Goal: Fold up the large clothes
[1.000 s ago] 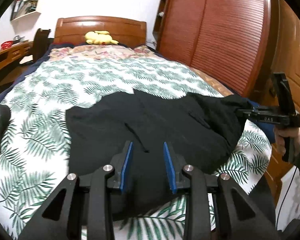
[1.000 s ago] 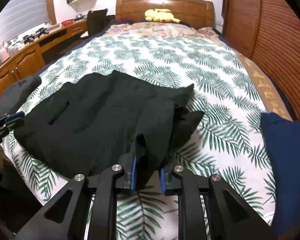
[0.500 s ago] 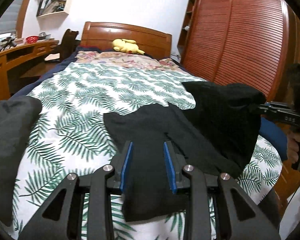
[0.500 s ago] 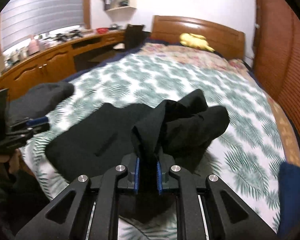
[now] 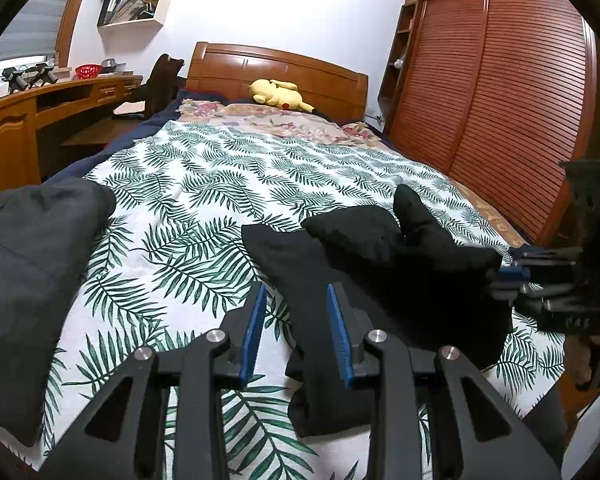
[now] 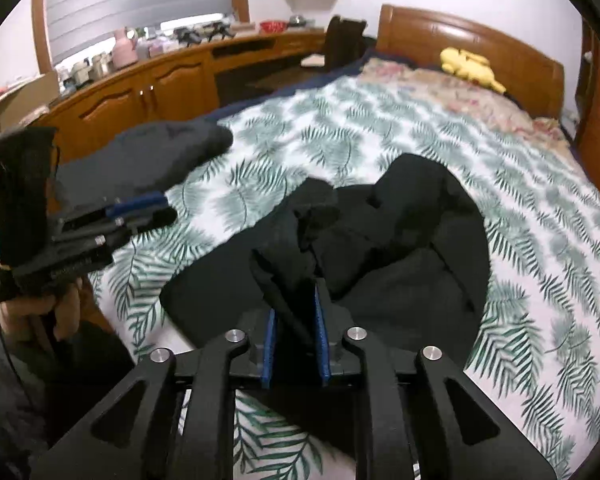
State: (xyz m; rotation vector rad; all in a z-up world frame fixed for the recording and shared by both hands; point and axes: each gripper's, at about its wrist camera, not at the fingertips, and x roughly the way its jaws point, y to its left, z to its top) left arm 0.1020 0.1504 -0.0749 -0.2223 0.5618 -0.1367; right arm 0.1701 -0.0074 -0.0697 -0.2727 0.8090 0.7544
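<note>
A black garment (image 5: 380, 264) lies bunched and partly doubled over on the leaf-print bedspread (image 5: 204, 184). In the right wrist view my right gripper (image 6: 294, 300) hangs over the garment (image 6: 404, 240). Its jaws are opening, and a loose fold of black cloth still runs between the blue pads without being pinched. The left wrist view shows that gripper (image 5: 500, 276) at the garment's right end. My left gripper (image 5: 296, 292) stands open at the garment's near left edge with nothing gripped. From the right wrist view the left gripper (image 6: 156, 208) is at the left, held by a hand (image 6: 48, 312).
A dark grey pile of clothing (image 5: 32, 260) sits on the bed's left side. A yellow plush toy (image 5: 276, 94) lies by the wooden headboard. A wooden desk (image 6: 160, 76) runs along the left, and a slatted wardrobe (image 5: 500, 100) lines the right.
The right gripper carried the garment's right edge up and leftward over the rest, and its jaws have now widened. The left gripper drifted left toward the garment's edge, still open.
</note>
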